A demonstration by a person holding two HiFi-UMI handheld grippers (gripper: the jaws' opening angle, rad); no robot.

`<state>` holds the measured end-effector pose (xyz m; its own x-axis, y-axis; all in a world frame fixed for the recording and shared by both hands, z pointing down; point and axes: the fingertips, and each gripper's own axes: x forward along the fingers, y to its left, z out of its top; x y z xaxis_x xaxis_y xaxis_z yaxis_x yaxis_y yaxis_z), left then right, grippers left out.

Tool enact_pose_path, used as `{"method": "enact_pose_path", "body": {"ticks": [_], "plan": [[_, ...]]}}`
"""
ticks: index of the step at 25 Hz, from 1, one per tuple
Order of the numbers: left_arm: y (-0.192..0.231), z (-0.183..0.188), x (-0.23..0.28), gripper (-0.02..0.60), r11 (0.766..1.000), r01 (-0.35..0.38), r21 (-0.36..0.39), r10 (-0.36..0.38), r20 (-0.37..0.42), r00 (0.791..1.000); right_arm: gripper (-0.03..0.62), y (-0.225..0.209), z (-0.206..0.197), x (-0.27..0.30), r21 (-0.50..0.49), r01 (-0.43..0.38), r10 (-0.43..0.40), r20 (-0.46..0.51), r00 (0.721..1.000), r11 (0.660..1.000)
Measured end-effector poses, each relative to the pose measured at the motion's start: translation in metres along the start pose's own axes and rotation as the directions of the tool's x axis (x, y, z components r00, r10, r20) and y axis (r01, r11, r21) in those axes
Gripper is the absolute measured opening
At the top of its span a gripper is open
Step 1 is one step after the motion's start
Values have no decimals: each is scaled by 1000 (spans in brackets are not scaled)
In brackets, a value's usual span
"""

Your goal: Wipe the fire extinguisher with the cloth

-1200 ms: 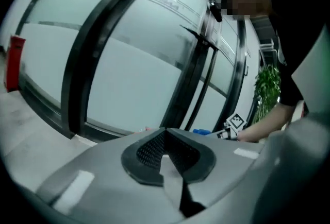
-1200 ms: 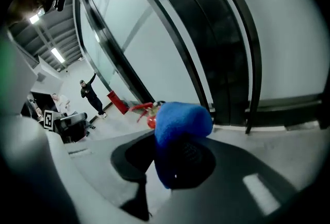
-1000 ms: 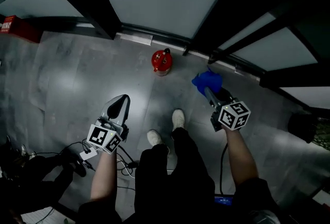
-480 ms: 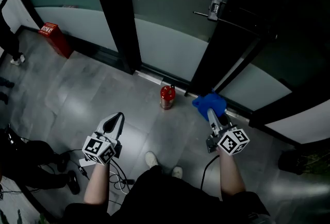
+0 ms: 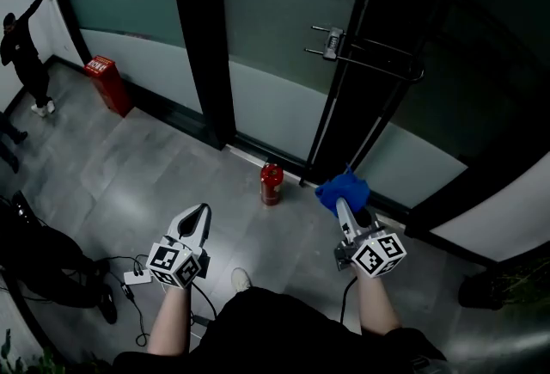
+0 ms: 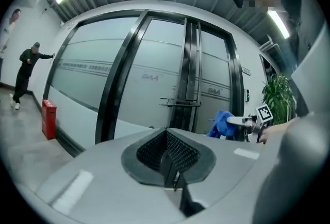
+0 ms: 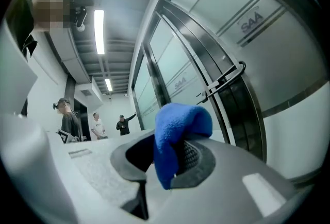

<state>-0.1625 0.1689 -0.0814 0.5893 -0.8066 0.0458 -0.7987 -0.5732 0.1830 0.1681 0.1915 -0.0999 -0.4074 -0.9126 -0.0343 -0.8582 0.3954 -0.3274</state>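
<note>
Now | right gripper (image 5: 345,209): jaws closed on the blue cloth (image 5: 342,190) | left gripper (image 5: 196,222): jaws together, nothing between | fire extinguisher (image 5: 271,184): upright on floor (image 5: 155,166) beside glass door (image 5: 266,37), apart from cloth.

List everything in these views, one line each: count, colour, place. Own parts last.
fire extinguisher: one, red, on the floor by the glass doors
cloth: one, blue, clamped in the right gripper
box: one, red, on the floor at left, against the glass
glass doors: a row, frosted, black frames, ahead
door handle: one, metal, on the doors
bystander: one, in black, far left
cables: dark, floor at lower left
plant: one, green, right of the doors
left gripper: one, grey, shut, empty
right gripper: one, grey, shut on the cloth
shoe: one, white, below the grippers
</note>
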Motion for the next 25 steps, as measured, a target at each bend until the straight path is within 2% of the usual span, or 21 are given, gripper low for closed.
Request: {"method": "enact_pose_path", "body": {"ticks": [4, 10, 14, 19, 25], "plan": [[-32, 5, -10, 8, 1000, -16, -5, 17, 45, 999, 72, 12, -1, -21, -24, -24, 24, -3, 1000, 999], [-65, -3, -15, 8, 999, -10, 43, 8, 49, 999, 71, 15, -9, -50, -57, -14, 13, -20, 1000, 998], [-73, -8, -5, 8, 999, 19, 26, -20, 38, 999, 69, 4, -7, -58, -64, 29, -30, -12, 999, 998], [-78, -19, 11, 8, 997, 64, 48, -64, -6, 998, 66, -8, -6, -61, -72, 73, -74, -6, 997, 995], [-73, -23, 25, 8, 995, 88, 45, -87, -26, 996, 60, -12, -9, -50, -104, 85, -87, -18, 996, 991]]}}
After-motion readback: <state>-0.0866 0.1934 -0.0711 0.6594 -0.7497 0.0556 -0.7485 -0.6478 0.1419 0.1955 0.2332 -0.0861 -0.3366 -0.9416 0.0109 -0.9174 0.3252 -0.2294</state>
